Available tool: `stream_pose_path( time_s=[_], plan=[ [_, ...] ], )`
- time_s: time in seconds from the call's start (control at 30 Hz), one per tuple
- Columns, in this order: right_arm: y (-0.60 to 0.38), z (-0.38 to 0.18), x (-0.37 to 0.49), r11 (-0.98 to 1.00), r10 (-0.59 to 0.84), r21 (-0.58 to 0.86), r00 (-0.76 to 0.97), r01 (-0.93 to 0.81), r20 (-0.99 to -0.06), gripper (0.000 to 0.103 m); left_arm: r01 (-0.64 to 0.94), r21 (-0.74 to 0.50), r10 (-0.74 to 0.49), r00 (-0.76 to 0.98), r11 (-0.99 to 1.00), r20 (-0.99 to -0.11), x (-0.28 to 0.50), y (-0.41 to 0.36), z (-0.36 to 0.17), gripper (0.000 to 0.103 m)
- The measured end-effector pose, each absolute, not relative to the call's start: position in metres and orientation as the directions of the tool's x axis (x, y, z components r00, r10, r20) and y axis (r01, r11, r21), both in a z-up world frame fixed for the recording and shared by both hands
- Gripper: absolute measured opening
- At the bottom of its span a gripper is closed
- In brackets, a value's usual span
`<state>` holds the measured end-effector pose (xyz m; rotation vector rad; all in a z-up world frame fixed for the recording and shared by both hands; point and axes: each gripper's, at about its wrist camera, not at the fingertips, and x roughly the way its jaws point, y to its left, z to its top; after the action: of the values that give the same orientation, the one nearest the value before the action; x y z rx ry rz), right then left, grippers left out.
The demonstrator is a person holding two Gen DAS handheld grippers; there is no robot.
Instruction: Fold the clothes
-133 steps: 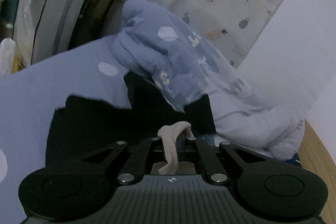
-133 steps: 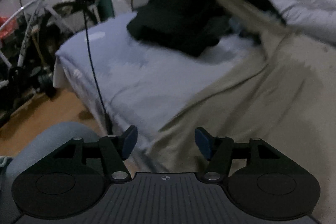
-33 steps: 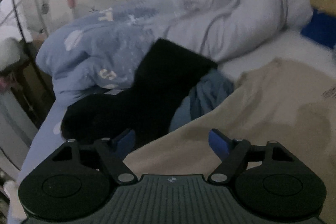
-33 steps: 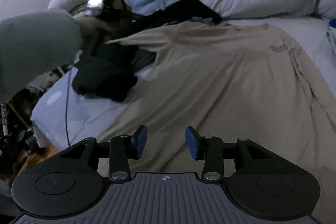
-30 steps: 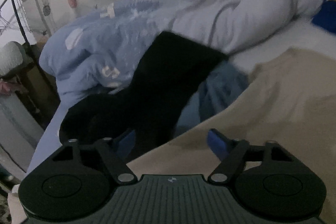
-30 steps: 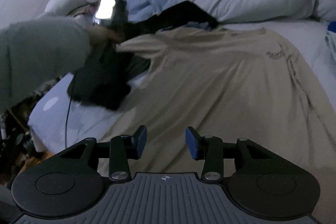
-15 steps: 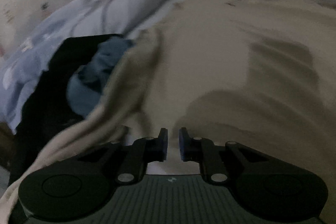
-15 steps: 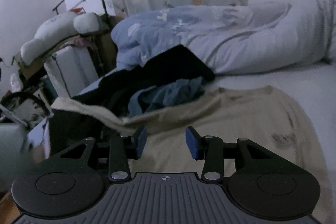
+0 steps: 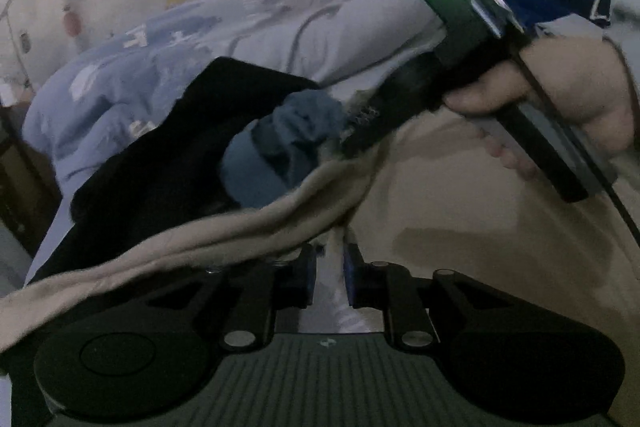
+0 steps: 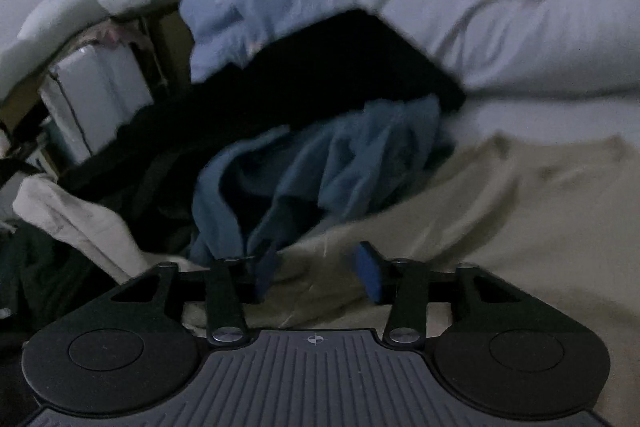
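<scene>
The bed [image 10: 520, 115] carries a beige shirt [image 10: 500, 211], blue garment [image 10: 320, 171], black clothes [image 10: 340, 67] and duvet [image 10: 480, 7].

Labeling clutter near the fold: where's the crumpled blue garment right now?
The blue garment sits centre in the right wrist view, bunched between the black clothes behind it and the beige shirt's edge, just ahead of the right gripper.

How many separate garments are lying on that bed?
3: a beige shirt spread in front, a crumpled blue garment at its far edge, and a black garment behind that. Others may be buried in the black heap.
</scene>
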<state>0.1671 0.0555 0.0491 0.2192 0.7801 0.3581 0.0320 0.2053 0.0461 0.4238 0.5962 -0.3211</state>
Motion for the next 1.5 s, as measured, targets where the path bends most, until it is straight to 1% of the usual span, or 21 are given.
stream_pose_path(
  time_s=[0.1,0.23,0.37,0.4,0.43,0.5,0.53,0.6,0.67,0.7,0.83,0.87,0.9,0.93,1.0,1.13,1.2,1.27,1.37,1.43,1.5],
  plan=[
    [0.038,0.040,0.145,0.908,0.409,0.358,0.646,-0.217,-0.645,0.007,0.399,0.247,-0.189,0.785,0.883,-0.590,0.027,0.211,0.048,0.018],
    [0.014,0.027,0.107,0.920,0.386,0.335,0.606,-0.202,-0.695,0.008,0.413,0.249,-0.215,0.797,0.876,-0.564,0.024,0.204,0.051,0.018],
    [0.000,0.036,0.083,0.925,0.380,0.311,0.582,-0.219,-0.719,0.010,0.425,0.279,-0.226,0.812,0.861,-0.538,0.039,0.191,0.055,0.029],
    [-0.003,0.043,0.081,0.928,0.372,0.300,0.599,-0.221,-0.709,0.010,0.422,0.295,-0.219,0.818,0.857,-0.531,0.045,0.189,0.057,0.034],
    [-0.005,0.050,0.078,0.931,0.364,0.289,0.616,-0.223,-0.698,0.011,0.418,0.311,-0.213,0.824,0.853,-0.524,0.050,0.186,0.059,0.036],
    [-0.006,0.064,0.083,0.936,0.351,0.262,0.655,-0.234,-0.669,0.016,0.406,0.331,-0.189,0.828,0.852,-0.528,0.065,0.184,0.060,0.045],
    [-0.003,0.070,0.090,0.936,0.353,0.248,0.666,-0.251,-0.657,0.019,0.396,0.336,-0.175,0.829,0.854,-0.532,0.072,0.184,0.059,0.045],
    [0.009,0.076,0.108,0.931,0.362,0.220,0.672,-0.291,-0.646,0.032,0.378,0.330,-0.159,0.829,0.865,-0.536,0.079,0.185,0.059,0.045],
    [0.023,0.073,0.127,0.924,0.373,0.200,0.657,-0.325,-0.655,0.040,0.371,0.299,-0.162,0.824,0.879,-0.543,0.078,0.188,0.058,0.045],
    [0.030,0.066,0.135,0.924,0.366,0.182,0.639,-0.337,-0.676,0.041,0.370,0.300,-0.161,0.823,0.879,-0.545,0.075,0.188,0.058,0.045],
    [0.051,0.036,0.161,0.932,0.305,0.113,0.573,-0.346,-0.761,0.039,0.362,0.314,-0.144,0.825,0.878,-0.546,0.069,0.196,0.055,0.045],
    [0.053,0.030,0.166,0.939,0.280,0.096,0.570,-0.331,-0.773,0.017,0.355,0.314,-0.140,0.827,0.881,-0.545,0.068,0.200,0.056,0.045],
    [0.051,0.029,0.168,0.942,0.274,0.097,0.573,-0.320,-0.772,0.006,0.346,0.313,-0.133,0.830,0.884,-0.542,0.068,0.205,0.056,0.045],
    [0.049,0.032,0.168,0.942,0.286,0.110,0.585,-0.318,-0.759,0.006,0.335,0.313,-0.124,0.833,0.889,-0.539,0.069,0.211,0.057,0.045],
    [0.045,0.054,0.163,0.924,0.351,0.145,0.630,-0.355,-0.693,0.005,0.307,0.313,-0.100,0.839,0.899,-0.535,0.071,0.224,0.058,0.045],
    [0.049,0.101,0.176,0.901,0.412,0.144,0.701,-0.410,-0.582,0.005,0.204,0.308,-0.014,0.853,0.929,-0.522,0.079,0.259,0.063,0.045],
    [0.050,0.119,0.195,0.904,0.414,0.145,0.735,-0.403,-0.537,0.005,0.130,0.273,0.030,0.859,0.953,-0.512,0.078,0.282,0.069,0.047],
    [0.049,0.133,0.217,0.909,0.414,0.178,0.759,-0.378,-0.502,0.005,0.049,0.235,0.078,0.861,0.971,-0.503,0.074,0.306,0.075,0.048],
    [0.050,0.146,0.247,0.917,0.400,0.200,0.787,-0.346,-0.470,0.005,-0.067,0.188,0.153,0.856,0.980,-0.493,0.063,0.345,0.081,0.049],
    [0.056,0.148,0.263,0.925,0.380,0.172,0.799,-0.340,-0.467,0.005,-0.154,0.151,0.210,0.845,0.976,-0.493,0.055,0.370,0.084,0.049],
    [0.063,0.136,0.283,0.935,0.351,0.151,0.784,-0.320,-0.512,0.006,-0.235,0.074,0.239,0.828,0.969,-0.507,0.046,0.399,0.086,0.052]
  ],
)
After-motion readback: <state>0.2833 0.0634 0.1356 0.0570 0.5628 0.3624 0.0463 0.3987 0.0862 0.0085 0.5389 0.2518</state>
